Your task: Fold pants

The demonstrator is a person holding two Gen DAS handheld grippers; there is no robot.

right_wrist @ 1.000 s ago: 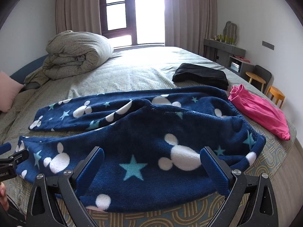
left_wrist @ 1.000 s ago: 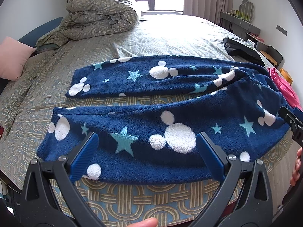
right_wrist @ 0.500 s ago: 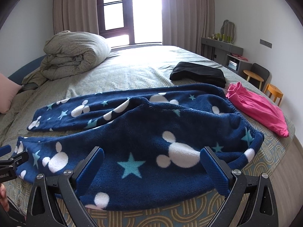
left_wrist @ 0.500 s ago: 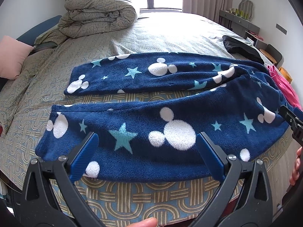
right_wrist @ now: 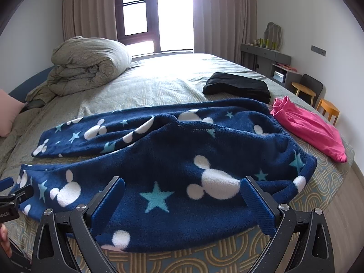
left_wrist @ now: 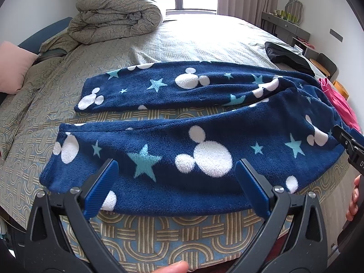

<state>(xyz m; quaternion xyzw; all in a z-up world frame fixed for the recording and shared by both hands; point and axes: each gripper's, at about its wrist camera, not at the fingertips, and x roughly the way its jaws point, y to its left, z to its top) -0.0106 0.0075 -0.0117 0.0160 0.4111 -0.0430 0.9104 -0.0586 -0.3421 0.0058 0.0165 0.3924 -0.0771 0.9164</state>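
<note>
Two grippers, left and right, hang with jaws wide and empty over the bed's near edge. Pants lie spread flat along that edge, legs apart, waistband toward the right corner. Judged step: pre-grasp. Next move: pinch the near leg's hem and waistband, then fold onto the far leg. No containers visible.

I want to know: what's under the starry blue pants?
The patterned bedspread shows beneath the blue pants and between the legs. Whatever lies directly under the fabric is covered.
</note>
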